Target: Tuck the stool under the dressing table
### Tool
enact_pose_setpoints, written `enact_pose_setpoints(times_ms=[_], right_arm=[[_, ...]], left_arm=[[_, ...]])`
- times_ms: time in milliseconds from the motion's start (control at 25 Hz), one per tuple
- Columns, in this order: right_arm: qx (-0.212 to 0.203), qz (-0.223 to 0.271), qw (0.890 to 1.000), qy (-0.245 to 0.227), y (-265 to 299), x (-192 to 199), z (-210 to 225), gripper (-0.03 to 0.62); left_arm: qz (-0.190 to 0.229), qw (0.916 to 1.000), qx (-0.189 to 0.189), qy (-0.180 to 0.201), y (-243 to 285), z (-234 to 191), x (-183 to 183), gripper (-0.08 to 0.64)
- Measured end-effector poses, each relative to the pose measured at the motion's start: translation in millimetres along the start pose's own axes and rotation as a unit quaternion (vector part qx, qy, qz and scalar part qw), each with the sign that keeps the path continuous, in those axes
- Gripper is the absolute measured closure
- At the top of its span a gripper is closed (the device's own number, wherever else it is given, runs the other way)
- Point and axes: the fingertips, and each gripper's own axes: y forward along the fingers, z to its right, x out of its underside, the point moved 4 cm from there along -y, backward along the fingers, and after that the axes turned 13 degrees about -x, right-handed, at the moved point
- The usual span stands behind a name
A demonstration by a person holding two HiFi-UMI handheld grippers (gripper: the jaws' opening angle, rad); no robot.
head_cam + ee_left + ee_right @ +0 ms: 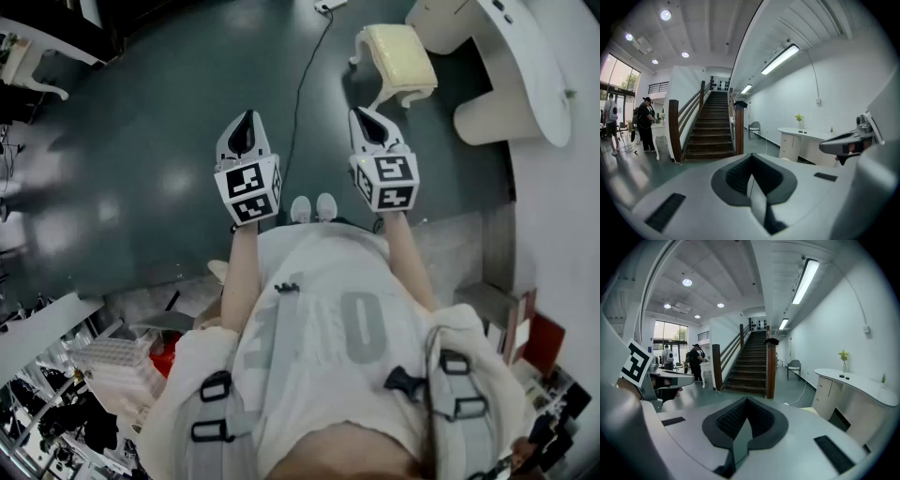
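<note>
1. About the stool [398,56] (cream cushion, curly white legs): out on the dark floor [169,141], just beside the white dressing table [511,66], not under it.
2. So not tucked in yet. Looks like the very start of the job.
3. Left gripper [246,122]: jaws pressed together, nothing between them.
4. Right gripper [367,120]: jaws pressed together too, nothing held.
5. Both held up in front of the body, not touching the stool or anything else.
6. Left to do, as a guess: step closer, grab or push the stool, slide it into the gap under the table top.
7. Worth watching out for the thin black cable [305,84] lying on the floor near the stool.
</note>
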Motion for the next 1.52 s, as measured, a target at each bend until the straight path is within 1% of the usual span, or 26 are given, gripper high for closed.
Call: enact_pose_setpoints(times_ms=[320, 560, 720, 960, 1200, 1400, 1520], right_arm=[[-0.004, -0.008, 1.0, -0.005, 7.4, 1.8, -12.1, 0.591], [-0.01, 0.0, 1.0, 0.018, 16.3, -4.7, -11.1, 0.591], [-0.011, -0.004, 1.0, 0.015, 24.2, -5.3, -19.4, 0.591], [-0.006, -0.005, 1.0, 0.014, 29.3, 5.1, -32.0, 0.591], [-0.005, -0.007, 1.0, 0.026, 53.4, 12.6, -8.4, 0.59], [-0.005, 0.014, 1.0, 0.024, 89.4, 7.1, 22.6, 0.591], [-0.014, 0.012, 1.0, 0.021, 118.5, -2.2, 43.4, 0.591]], left_arm=[[-0.002, 1.0, 0.007, -0.004, 2.9, -10.2, 3.8, 0.555], [-0.006, 0.9999, 0.011, -0.01, 13.3, -13.0, -2.5, 0.555], [-0.003, 0.9998, 0.013, -0.013, 16.6, -24.0, -1.1, 0.555], [0.004, 0.9995, 0.011, -0.028, 17.5, -46.4, 7.7, 0.555], [0.003, 0.9996, 0.001, -0.028, 53.2, -54.2, 12.7, 0.555], [0.026, 0.9992, -0.002, -0.03, 92.6, -48.1, 1.6, 0.555], [0.019, 0.9993, -0.001, -0.032, 124.7, -40.4, -6.1, 0.555]])
